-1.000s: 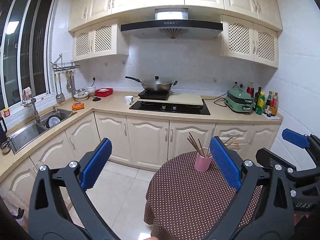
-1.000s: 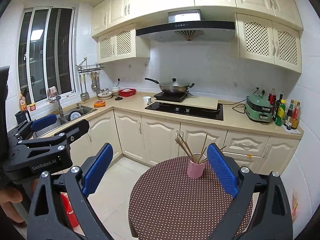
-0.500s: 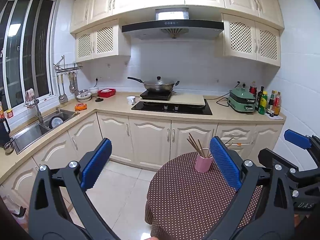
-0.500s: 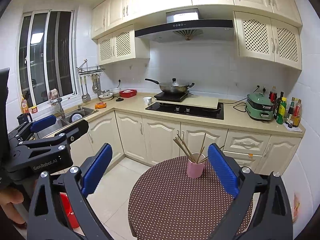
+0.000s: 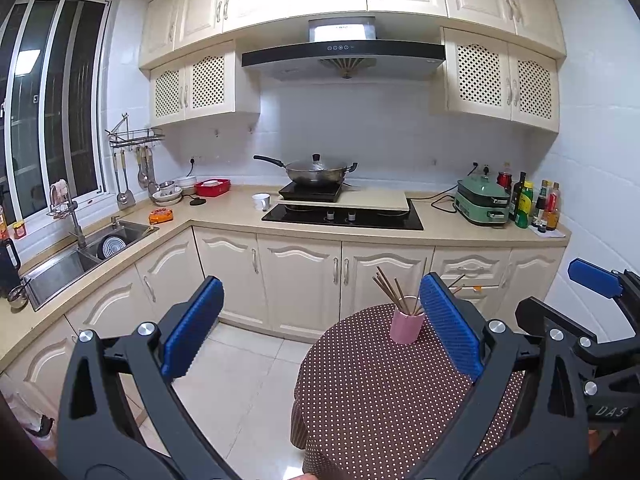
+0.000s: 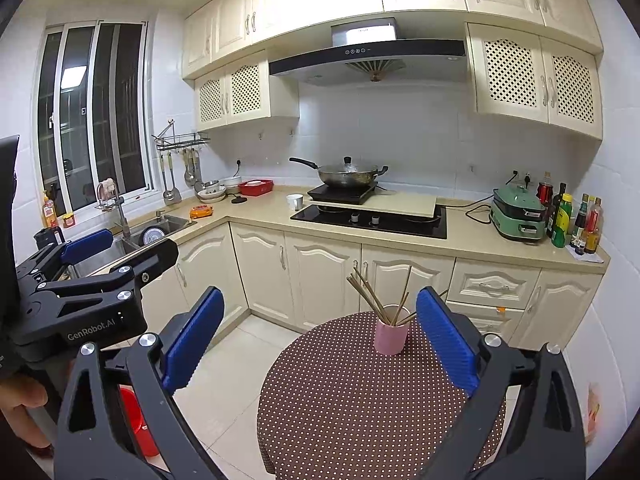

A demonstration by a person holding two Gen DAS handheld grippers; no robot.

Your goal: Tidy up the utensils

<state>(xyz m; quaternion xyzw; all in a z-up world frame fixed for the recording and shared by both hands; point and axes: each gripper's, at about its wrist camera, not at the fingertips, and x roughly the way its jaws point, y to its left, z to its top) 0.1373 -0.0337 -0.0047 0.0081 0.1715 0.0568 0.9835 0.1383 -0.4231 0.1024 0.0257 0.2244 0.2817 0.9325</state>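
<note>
A pink cup [image 5: 407, 325] [image 6: 391, 335] stands upright on the far part of a round table with a brown polka-dot cloth [image 5: 384, 392] [image 6: 352, 396]. Several brown chopsticks [image 5: 387, 287] [image 6: 366, 294] stick out of it, fanned to both sides. My left gripper [image 5: 322, 322] is open and empty, held above the floor and the table's near left. My right gripper [image 6: 316, 328] is open and empty, above the table's near side. Each gripper shows at the edge of the other's view: the right gripper [image 5: 592, 284] and the left gripper [image 6: 86, 242].
A kitchen counter [image 5: 224, 212] runs along the back and left walls, with a sink [image 5: 80, 256], a hob [image 5: 344, 216] bearing a wok [image 5: 316, 170], a green cooker [image 5: 482, 200] and bottles [image 5: 532, 204]. A red bucket [image 6: 134, 420] stands on the tiled floor.
Both views have shifted slightly; the table and cup sit a little further right in the left wrist view. Both grippers stay open and empty.
</note>
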